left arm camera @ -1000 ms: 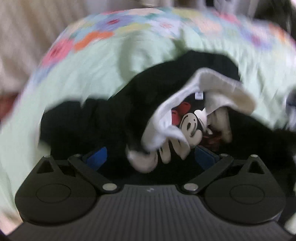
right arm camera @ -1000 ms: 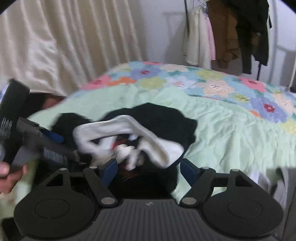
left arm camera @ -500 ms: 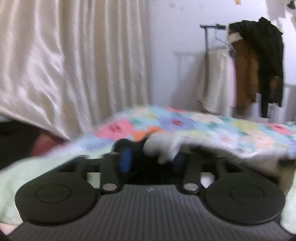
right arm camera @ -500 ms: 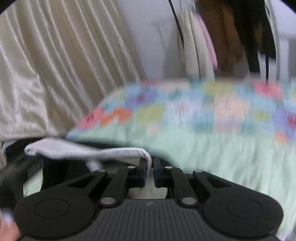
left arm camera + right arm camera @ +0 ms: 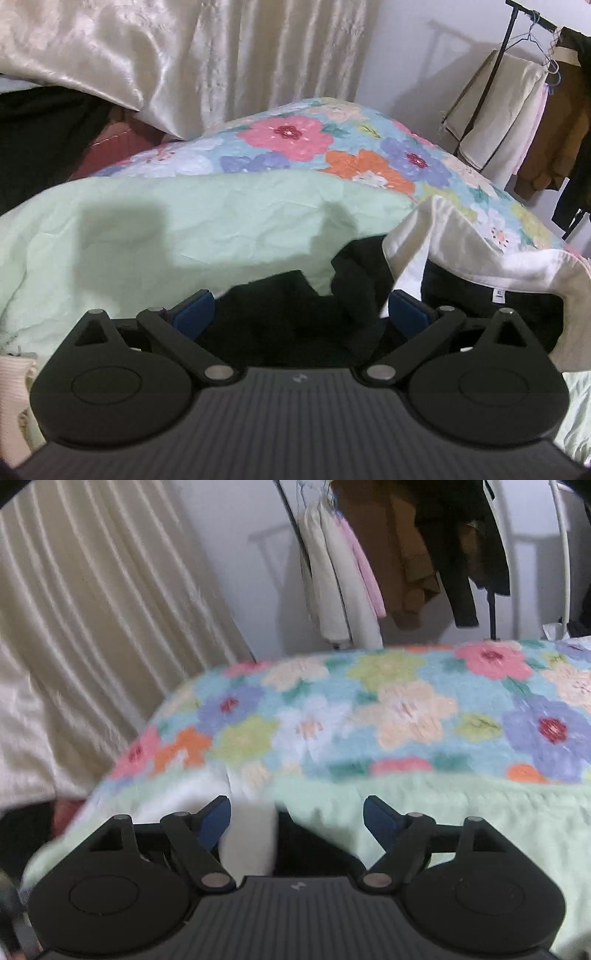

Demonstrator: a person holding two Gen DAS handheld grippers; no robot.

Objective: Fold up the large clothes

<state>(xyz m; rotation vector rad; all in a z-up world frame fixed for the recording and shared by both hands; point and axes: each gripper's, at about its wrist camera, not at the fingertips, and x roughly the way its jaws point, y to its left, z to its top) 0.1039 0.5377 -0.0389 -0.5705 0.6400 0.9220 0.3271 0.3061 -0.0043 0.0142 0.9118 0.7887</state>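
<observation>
Your left gripper [image 5: 301, 308] gapes wide over the crumpled black garment [image 5: 291, 317] with its white lining, lying on the bed's [image 5: 192, 218] smooth mint sheet. Your right gripper [image 5: 297, 818] is spread too, over blurred white-and-black cloth; beyond, a flowered quilt [image 5: 388, 709].

Small white size tag [image 5: 499, 294] inside garment [image 5: 461, 240] neckline, reads "XL".

A black garment [image 5: 291, 317] with a white collar [image 5: 454, 251] lies crumpled on the pale green bedspread [image 5: 192, 225]. The collar stands raised toward three o'clock, inner size tag [image 5: 499, 294] showing; black folds bunch at six o'clock.
</observation>
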